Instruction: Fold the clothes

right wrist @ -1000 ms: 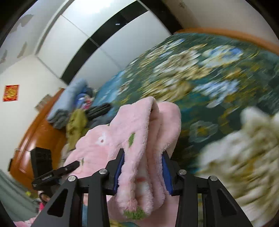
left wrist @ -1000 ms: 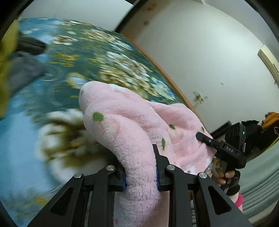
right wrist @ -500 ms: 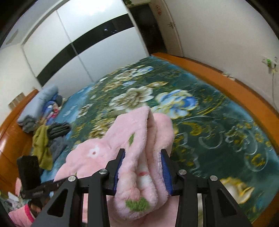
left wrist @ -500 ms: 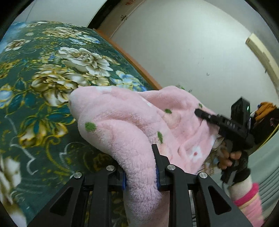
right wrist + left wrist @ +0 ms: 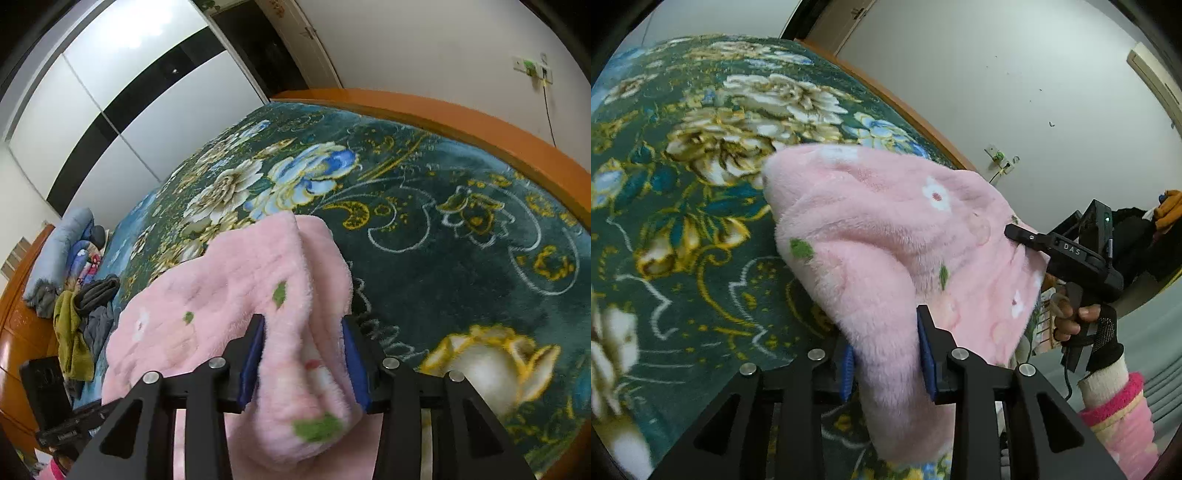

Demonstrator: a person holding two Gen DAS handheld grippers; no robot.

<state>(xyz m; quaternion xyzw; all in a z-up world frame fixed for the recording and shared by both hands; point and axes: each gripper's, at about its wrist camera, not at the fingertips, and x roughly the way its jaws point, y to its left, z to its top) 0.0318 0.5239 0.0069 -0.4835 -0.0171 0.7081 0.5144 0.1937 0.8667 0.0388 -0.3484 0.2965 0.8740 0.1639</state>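
Note:
A fluffy pink garment (image 5: 886,229) with small flowers and green dots hangs between both grippers above the bed. My left gripper (image 5: 886,347) is shut on a thick bunch of it. My right gripper (image 5: 303,354) is shut on another bunched edge of the pink garment (image 5: 229,310). In the left wrist view the right gripper (image 5: 1027,236) shows at the garment's far right edge, held by a gloved hand. In the right wrist view the left gripper's body (image 5: 70,421) shows at lower left.
The bed has a dark green floral blanket (image 5: 461,236) and an orange wooden frame (image 5: 480,122). A pile of clothes and bedding (image 5: 74,280) lies at the far end. White walls and a wardrobe (image 5: 129,92) stand beyond.
Both grippers have swung with the pink garment toward the wooden-edged side of the bed. The clothes pile has left the left wrist view. Both grips are unchanged.

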